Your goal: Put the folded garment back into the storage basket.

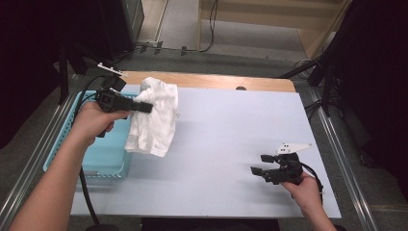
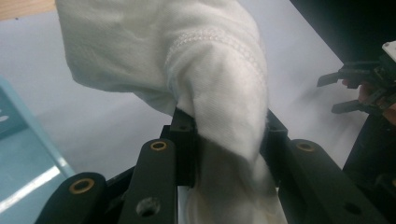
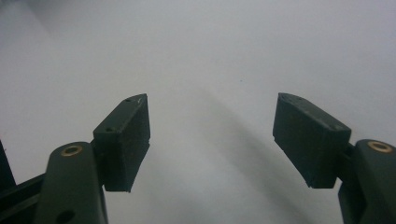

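A white cloth [image 1: 154,115] hangs in the air above the table's left side, pinched at its upper part by my left gripper [image 1: 144,107]. In the left gripper view the cloth [image 2: 205,84] bunches between the two black jaws of the left gripper [image 2: 229,128], which is shut on it. My right gripper [image 1: 257,164] rests low over the table near the front right, held by a hand, its jaws wide apart. In the right gripper view the right gripper [image 3: 212,135] stands open with bare white table between its pads [image 3: 128,140].
A light blue basket [image 1: 103,154] sits at the table's left edge, partly under my left forearm. The white table top [image 1: 231,134] spreads between the two hands. A wooden strip [image 1: 216,81] runs along the far edge, with dark stands beyond.
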